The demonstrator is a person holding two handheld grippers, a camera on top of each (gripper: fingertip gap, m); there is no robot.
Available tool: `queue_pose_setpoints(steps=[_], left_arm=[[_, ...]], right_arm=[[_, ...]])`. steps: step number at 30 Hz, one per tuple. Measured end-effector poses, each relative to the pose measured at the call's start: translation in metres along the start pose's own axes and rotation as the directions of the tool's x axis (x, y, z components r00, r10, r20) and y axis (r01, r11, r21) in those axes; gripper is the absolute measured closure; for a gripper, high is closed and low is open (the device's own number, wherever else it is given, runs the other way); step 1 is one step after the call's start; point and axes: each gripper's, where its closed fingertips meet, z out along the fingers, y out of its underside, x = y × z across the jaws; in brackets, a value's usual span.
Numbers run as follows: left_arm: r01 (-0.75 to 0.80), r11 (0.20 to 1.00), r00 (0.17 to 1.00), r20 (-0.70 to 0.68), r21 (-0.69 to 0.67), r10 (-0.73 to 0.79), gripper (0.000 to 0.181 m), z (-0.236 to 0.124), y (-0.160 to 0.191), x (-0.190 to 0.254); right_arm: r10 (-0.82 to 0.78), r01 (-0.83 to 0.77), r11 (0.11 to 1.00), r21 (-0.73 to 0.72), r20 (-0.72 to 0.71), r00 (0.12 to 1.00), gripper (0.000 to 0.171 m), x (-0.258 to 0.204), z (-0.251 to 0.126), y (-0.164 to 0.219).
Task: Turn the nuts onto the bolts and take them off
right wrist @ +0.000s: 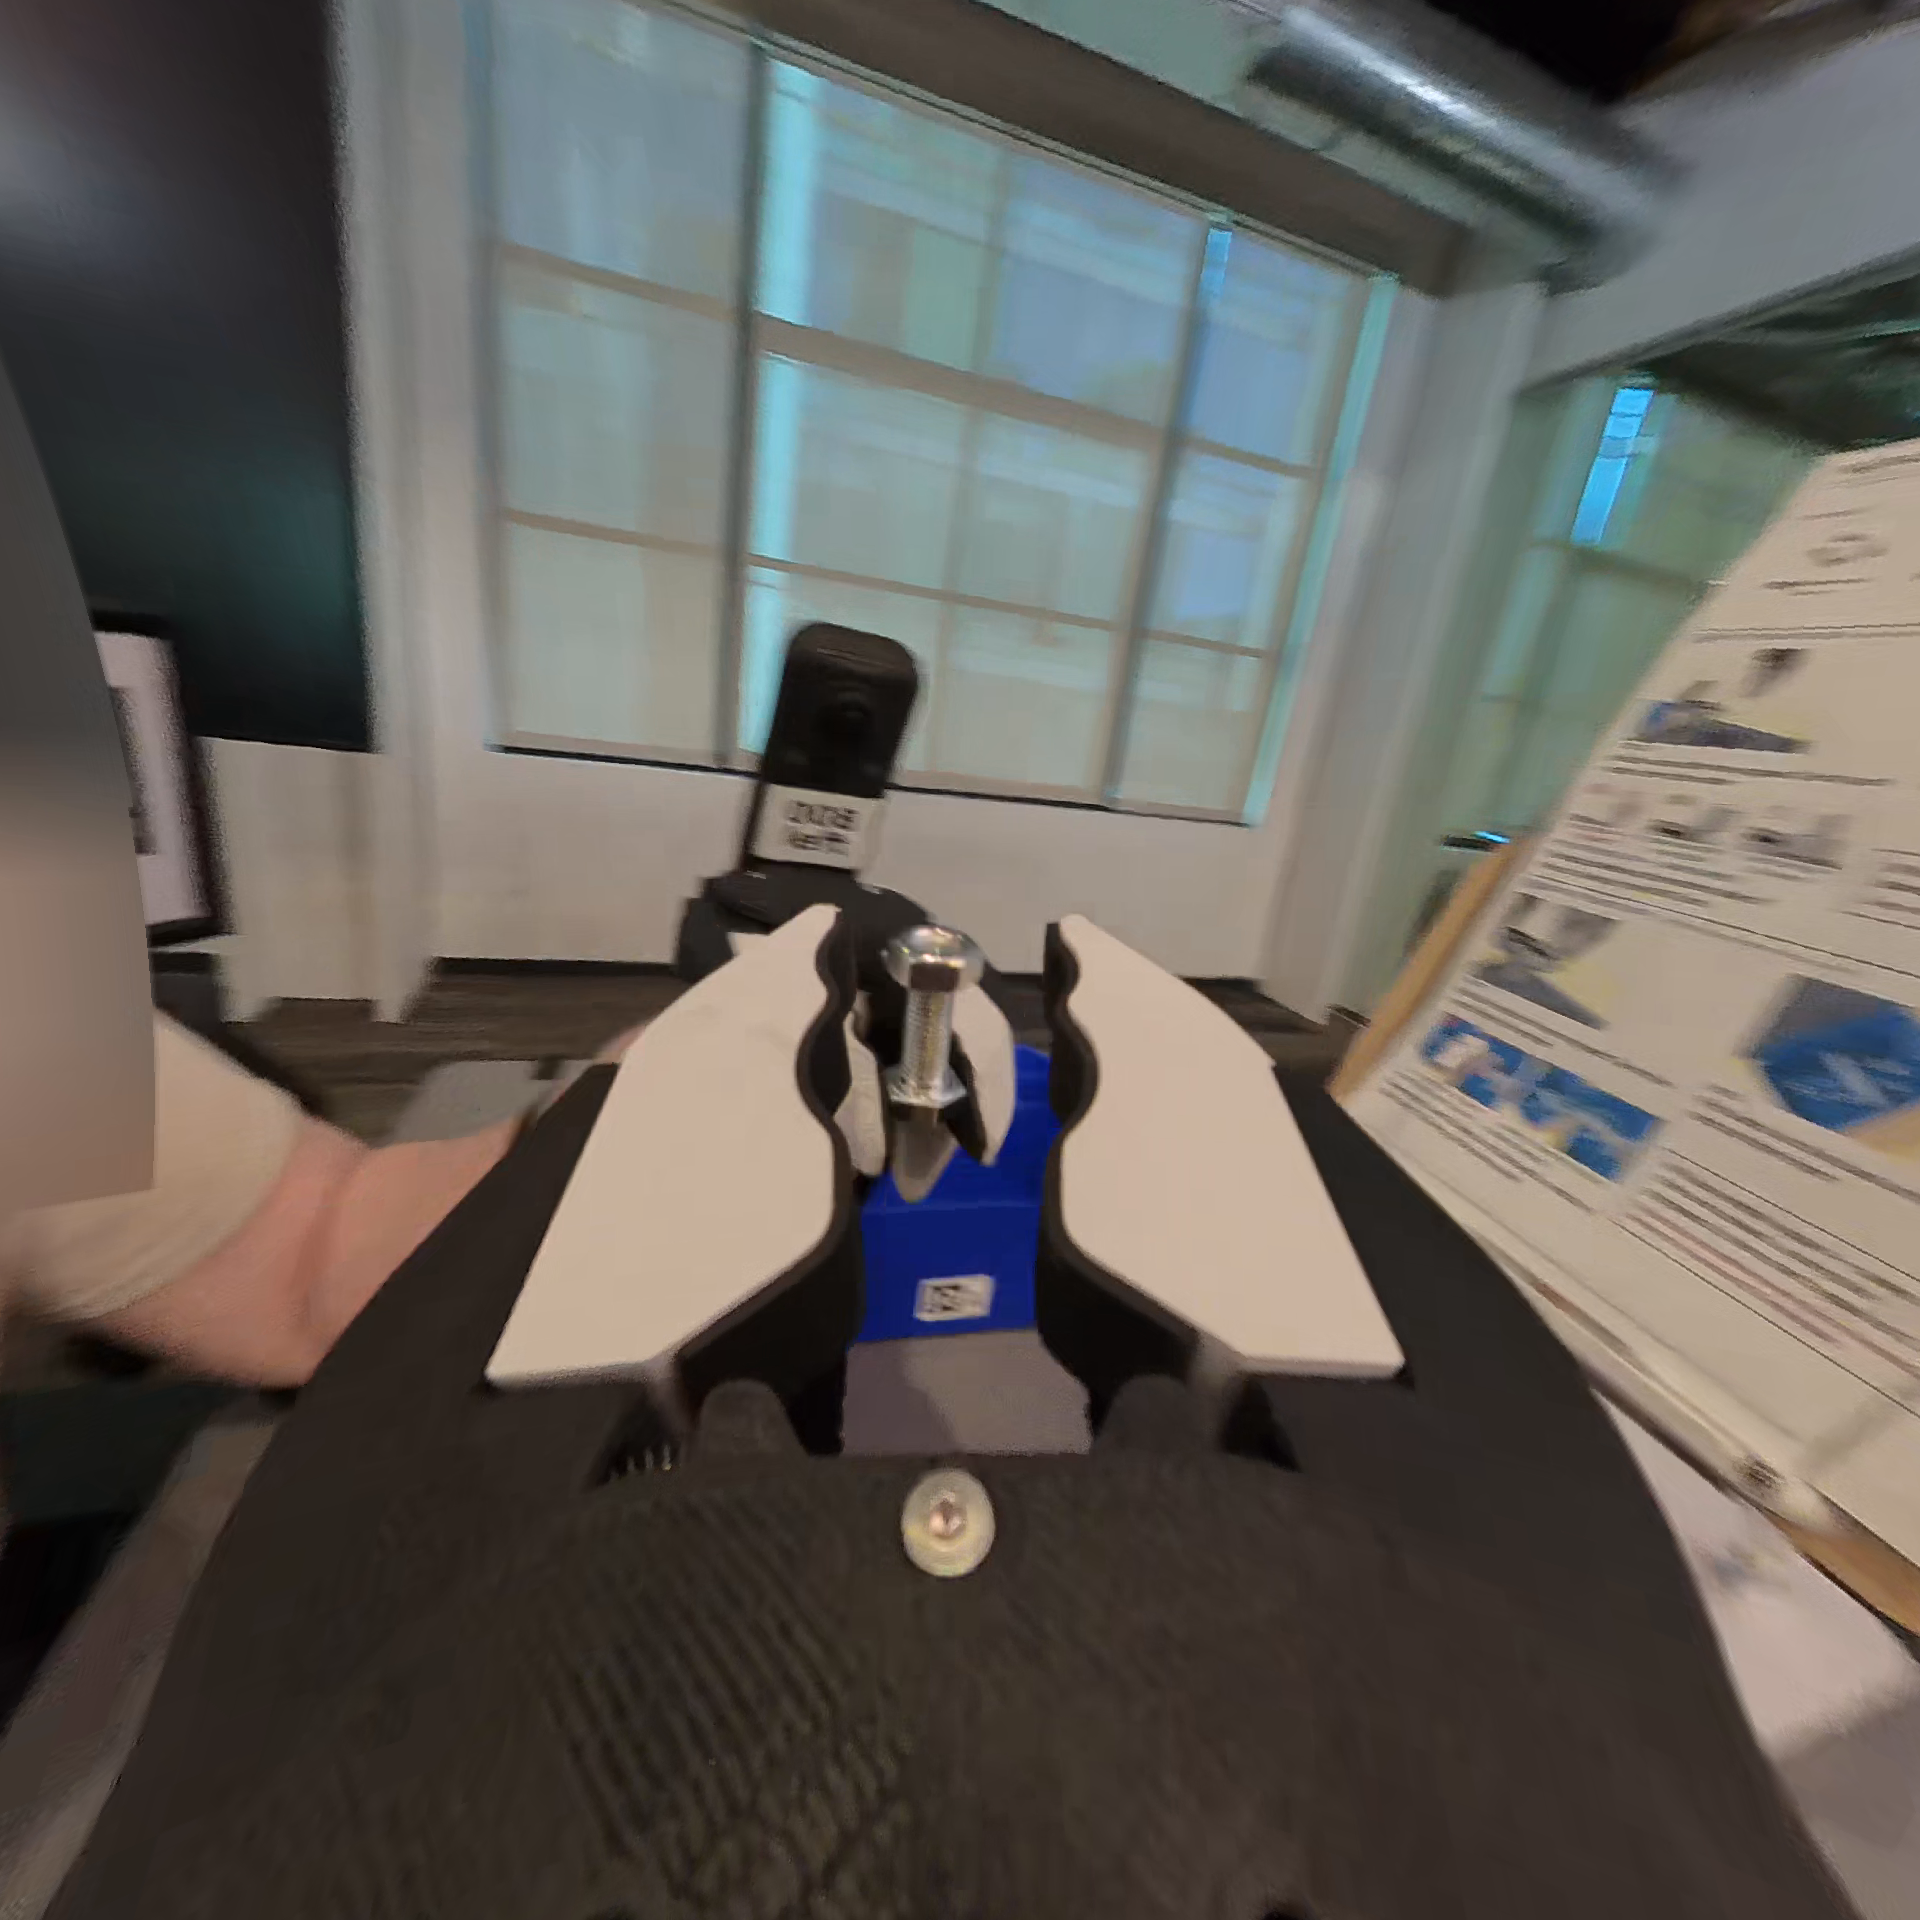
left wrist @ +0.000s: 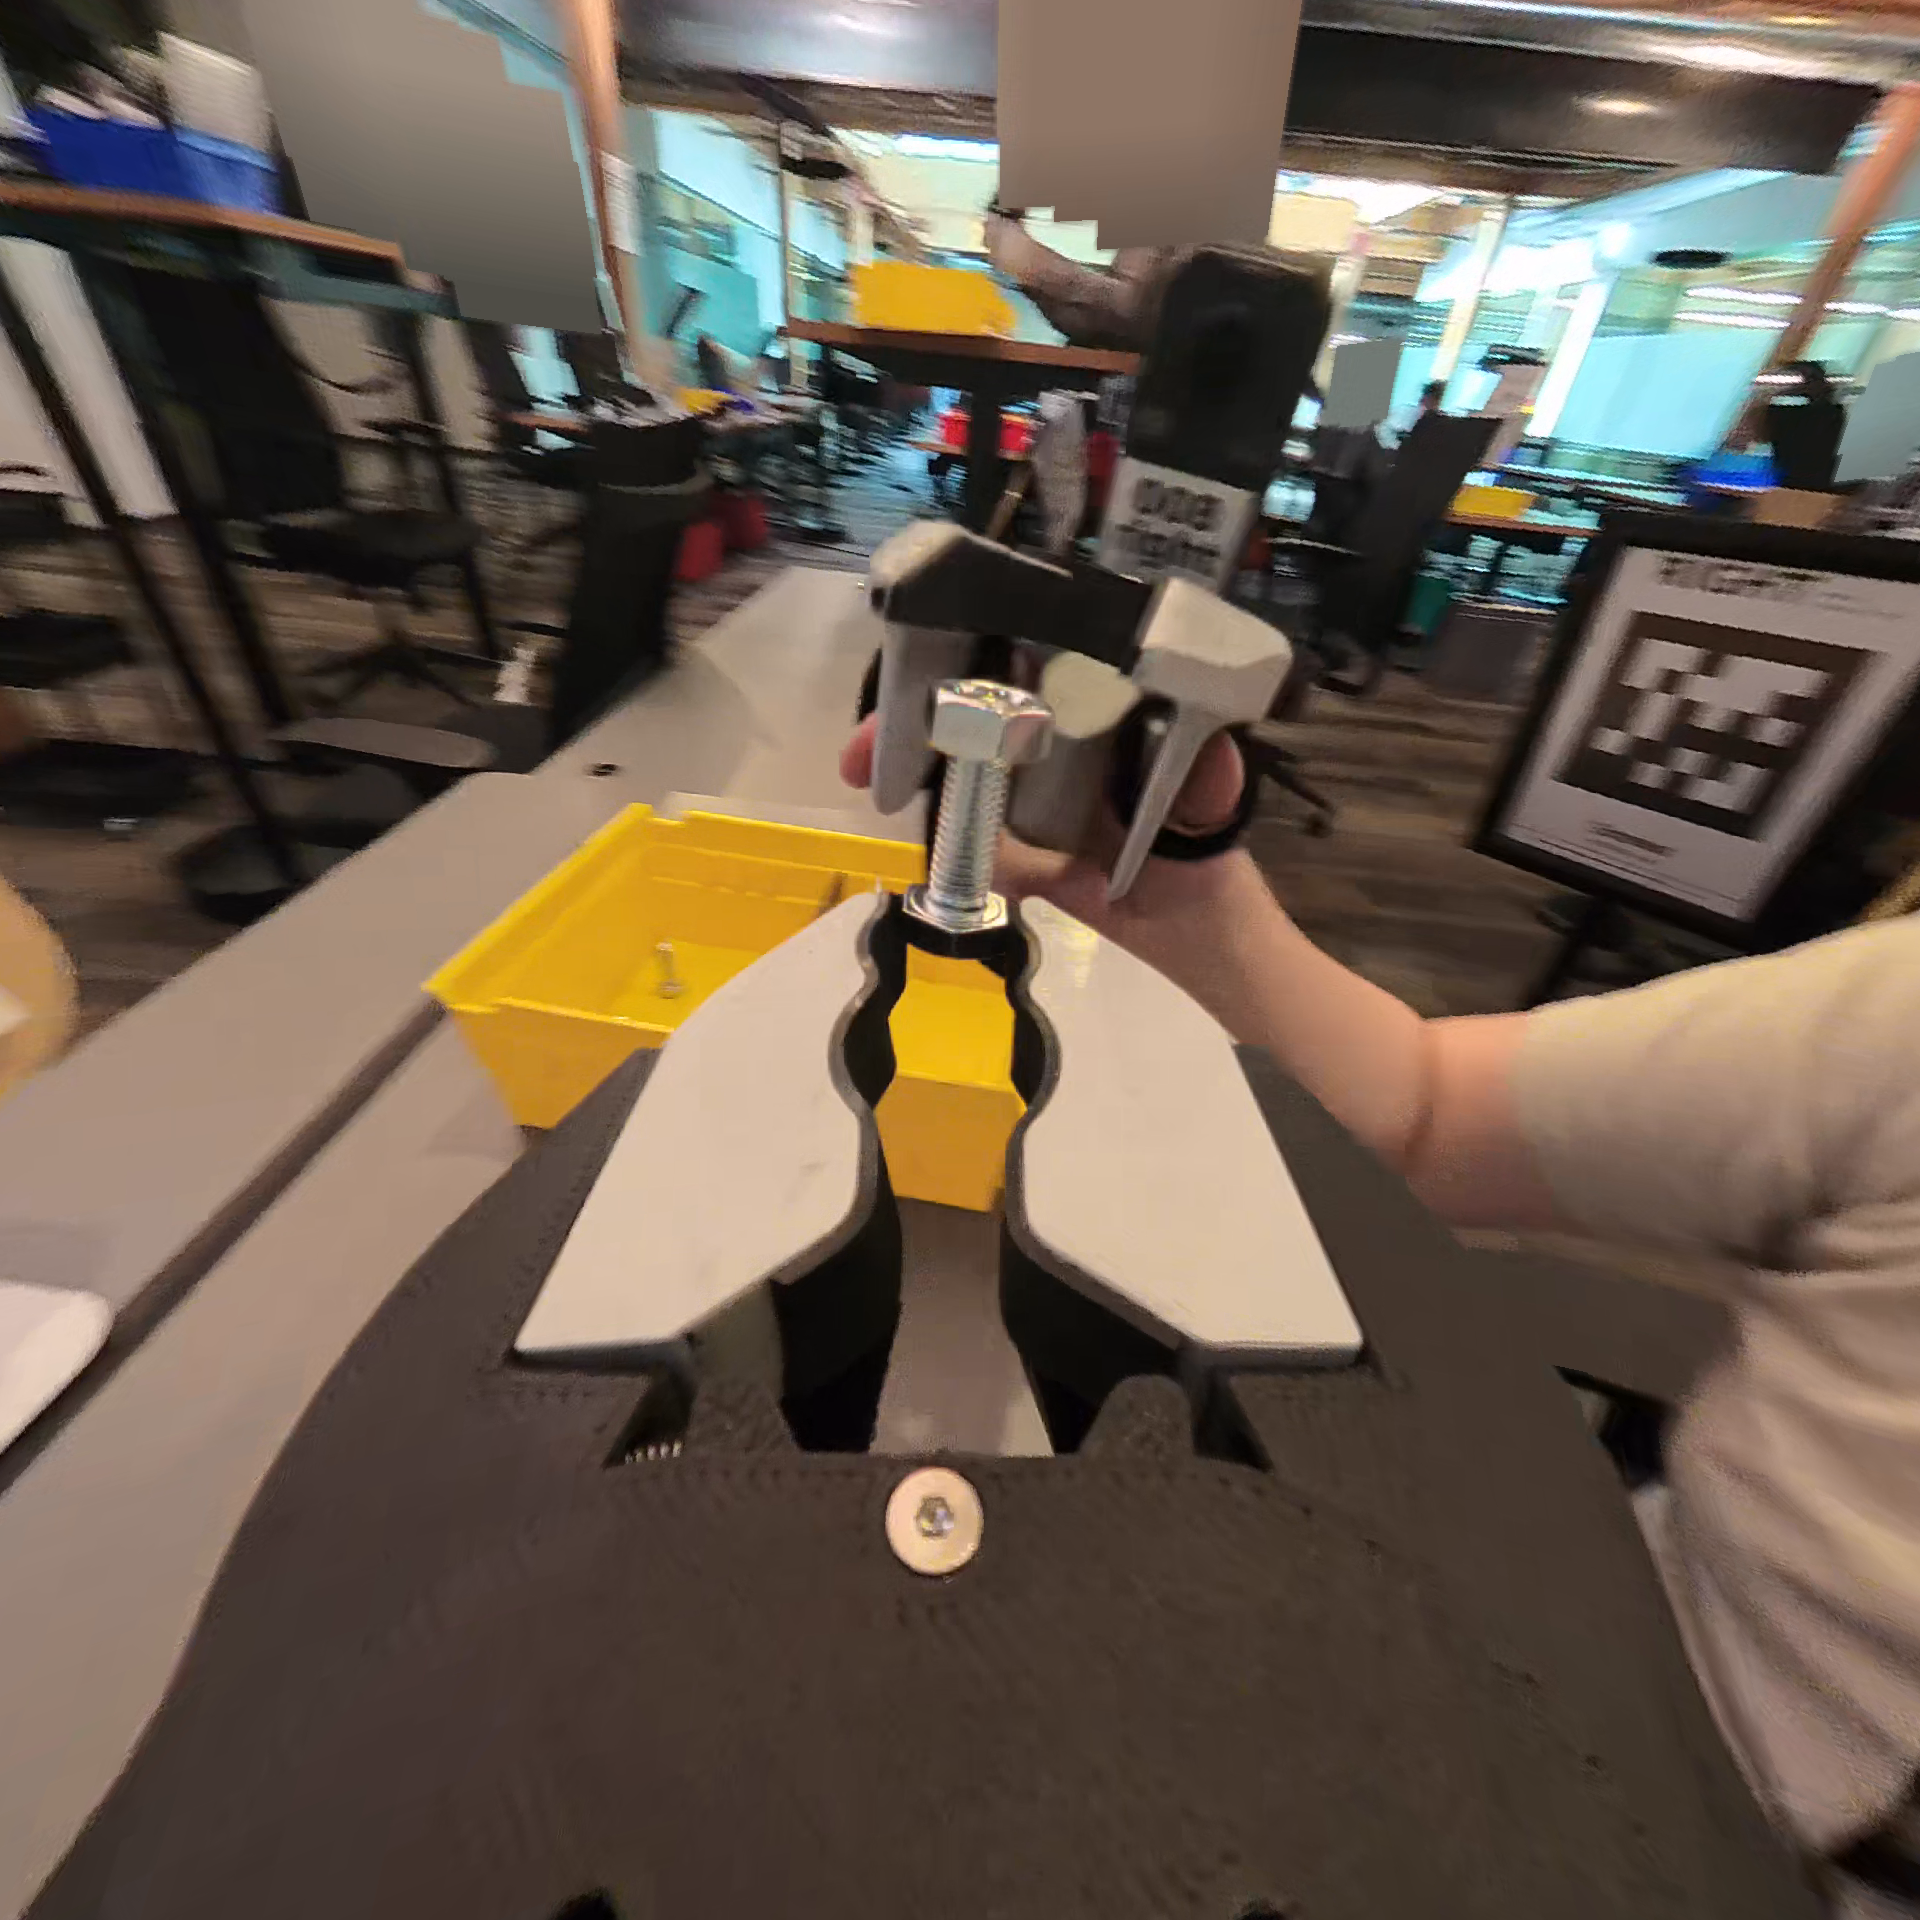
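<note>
**A:** What do the jaws have hold of?

**B:** The left gripper (left wrist: 954, 935) is closed at its tips on the nut (left wrist: 953, 916), which sits low on the bolt (left wrist: 971, 800). The bolt stands upright above it, head on top. The right gripper (right wrist: 940, 1023) is spread wide and holds nothing; in the right wrist view the bolt head shows between its fingers, but neither finger touches it.

**A:** So how should this step go?

**B:** I judge the right gripper should close squarely on the flats of the hex head, in line with the shank, before any turning. The left should keep the nut pinched level, because a tilted nut would bind on the thread. Then turn one against the other in short twists, re-gripping each time.

**A:** What could go wrong?

**B:** The nut is thin and is held only at the tips, so a hard twist could flick it out.

**A:** What lies around?

**B:** A yellow bin (left wrist: 665, 935) sits on the desk (left wrist: 260, 1039) just beyond the left gripper, with one small bolt (left wrist: 665, 968) lying in it. A blue box (right wrist: 940, 1247) shows below the bolt in the right wrist view. A board with a square pattern (left wrist: 1704, 727) stands off the desk's far right side, and a poster board (right wrist: 1662, 987) leans at the right.

**A:** Anything in the way?

**B:** Nothing stands between the grippers. The work hangs above the bin, so a dropped part would likely land there.
</note>
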Motion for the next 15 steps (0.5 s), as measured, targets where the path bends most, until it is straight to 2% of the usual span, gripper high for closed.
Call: queue_pose_setpoints(steps=[3,6,10,13,15], left_arm=[[-0.036,0.999,0.991,0.134,0.029,0.032,0.163,-0.007,-0.005,-0.016],[-0.089,0.996,0.97,0.226,0.004,0.086,0.163,-0.01,-0.004,-0.025],[-0.139,0.989,0.943,0.298,-0.053,0.149,0.163,-0.008,0.001,-0.031],[-0.144,0.987,0.943,0.294,-0.065,0.157,0.163,-0.005,0.003,-0.029],[-0.134,0.989,0.948,0.283,-0.06,0.145,0.163,-0.004,0.003,-0.028]], right_arm=[[-0.047,0.037,0.998,-0.053,-0.194,0.98,0.135,0.015,0.008,0.01],[-0.058,0.038,0.996,-0.077,-0.27,0.961,0.135,0.017,0.015,0.019],[-0.047,0.033,0.998,-0.051,-0.306,0.951,0.14,0.017,0.016,0.018],[-0.043,0.027,0.998,-0.061,-0.279,0.959,0.151,0.015,0.016,0.018],[-0.047,0.025,0.996,-0.087,-0.258,0.965,0.152,0.014,0.015,0.019]])
